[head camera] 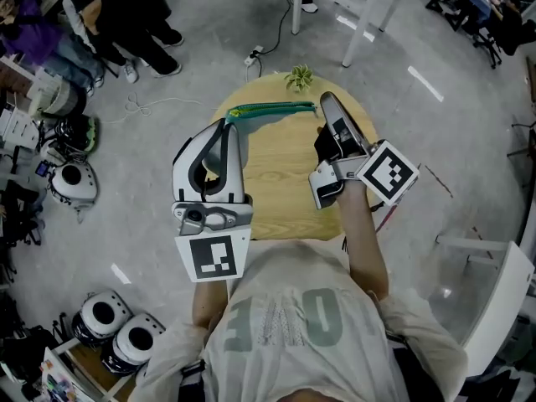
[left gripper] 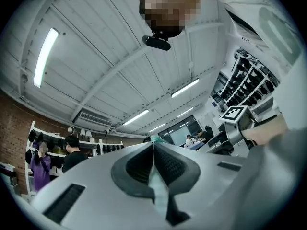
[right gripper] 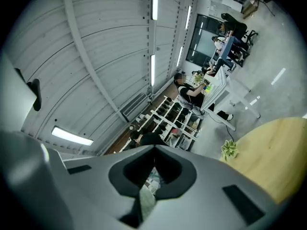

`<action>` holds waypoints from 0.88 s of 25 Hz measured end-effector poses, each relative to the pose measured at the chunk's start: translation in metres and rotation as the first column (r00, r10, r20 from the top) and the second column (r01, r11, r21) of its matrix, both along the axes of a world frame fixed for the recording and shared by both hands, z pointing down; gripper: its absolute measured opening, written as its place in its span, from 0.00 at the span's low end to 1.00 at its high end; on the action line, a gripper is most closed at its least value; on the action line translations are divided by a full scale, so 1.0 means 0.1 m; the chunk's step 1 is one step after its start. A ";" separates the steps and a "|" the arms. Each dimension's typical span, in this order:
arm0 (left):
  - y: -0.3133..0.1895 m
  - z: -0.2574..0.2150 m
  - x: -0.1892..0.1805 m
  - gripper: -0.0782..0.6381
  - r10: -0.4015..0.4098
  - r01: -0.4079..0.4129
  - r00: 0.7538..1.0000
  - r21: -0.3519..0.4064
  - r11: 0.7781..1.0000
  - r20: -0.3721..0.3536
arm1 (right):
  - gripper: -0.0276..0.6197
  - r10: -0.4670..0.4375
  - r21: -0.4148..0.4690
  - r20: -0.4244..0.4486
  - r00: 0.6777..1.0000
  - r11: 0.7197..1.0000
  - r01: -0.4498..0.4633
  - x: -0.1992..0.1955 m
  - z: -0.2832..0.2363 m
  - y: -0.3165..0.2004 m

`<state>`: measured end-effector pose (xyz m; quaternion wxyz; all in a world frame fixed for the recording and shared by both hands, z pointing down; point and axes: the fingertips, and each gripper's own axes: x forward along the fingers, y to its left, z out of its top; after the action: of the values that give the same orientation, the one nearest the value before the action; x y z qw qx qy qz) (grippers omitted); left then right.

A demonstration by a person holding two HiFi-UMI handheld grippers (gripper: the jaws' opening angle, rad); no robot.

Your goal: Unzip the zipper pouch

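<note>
A green zipper pouch hangs stretched over the far part of the round wooden table. My left gripper is shut on its left end; in the left gripper view a pale green strip of the pouch sits pinched between the closed jaws of the left gripper. My right gripper meets the pouch's right end. Its jaws are closed in the right gripper view too, where the right gripper pinches a thin pale strip. Whether that strip is the zipper pull I cannot tell.
A small green plant stands at the table's far edge, just behind the pouch. People stand at the far left, and helmets lie on the floor to the left. A power strip with cable lies beyond the table.
</note>
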<state>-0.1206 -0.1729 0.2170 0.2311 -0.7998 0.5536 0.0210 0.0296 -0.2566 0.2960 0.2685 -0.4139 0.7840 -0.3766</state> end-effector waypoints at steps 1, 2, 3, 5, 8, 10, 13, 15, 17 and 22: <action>0.00 0.01 0.01 0.15 0.002 -0.002 1.000 -0.004 1.000 -0.004 | 0.09 0.003 -0.001 0.002 1.000 1.000 -0.003 0.01 0.00 -0.01; -0.01 0.01 0.01 0.15 0.003 -0.003 1.000 -0.009 1.000 -0.010 | 0.09 0.005 -0.003 0.002 1.000 1.000 -0.005 0.02 0.01 -0.01; -0.01 0.02 0.02 0.15 0.007 -0.007 1.000 -0.014 1.000 -0.016 | 0.09 0.006 -0.006 0.002 1.000 1.000 -0.006 0.03 0.02 -0.02; -0.03 0.03 0.05 0.15 0.024 -0.025 0.999 -0.026 0.999 -0.036 | 0.09 0.007 -0.011 0.012 1.000 1.000 -0.007 0.07 0.03 -0.02; -0.07 0.07 0.13 0.15 0.065 -0.069 0.995 -0.051 0.996 -0.074 | 0.09 0.041 -0.006 0.005 0.999 0.999 -0.041 0.18 0.06 0.01; -0.10 0.12 0.18 0.15 0.084 -0.089 0.994 -0.068 0.994 -0.073 | 0.10 0.068 0.005 -0.014 0.998 0.998 -0.068 0.27 0.06 0.04; -0.15 0.22 0.27 0.15 0.114 -0.119 0.992 -0.101 0.988 -0.056 | 0.15 0.083 0.017 -0.008 0.997 0.996 -0.083 0.35 0.04 0.09; -0.17 0.28 0.35 0.15 0.140 -0.147 0.988 -0.124 0.981 -0.058 | 0.17 0.099 0.023 -0.010 0.995 0.995 -0.099 0.42 0.03 0.13; -0.17 0.34 0.45 0.15 0.173 -0.184 0.981 -0.149 0.972 -0.085 | 0.18 0.122 0.027 -0.025 0.992 0.992 -0.121 0.50 0.04 0.20; -0.13 0.52 0.71 0.15 0.245 -0.275 0.956 -0.203 0.940 -0.160 | 0.18 0.182 0.027 -0.062 0.981 0.983 -0.181 0.74 0.12 0.37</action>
<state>-0.0491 -0.1861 0.2688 0.0979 -0.8837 0.4557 0.0423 0.1038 -0.2192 0.3085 0.2809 -0.4926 0.7552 -0.3288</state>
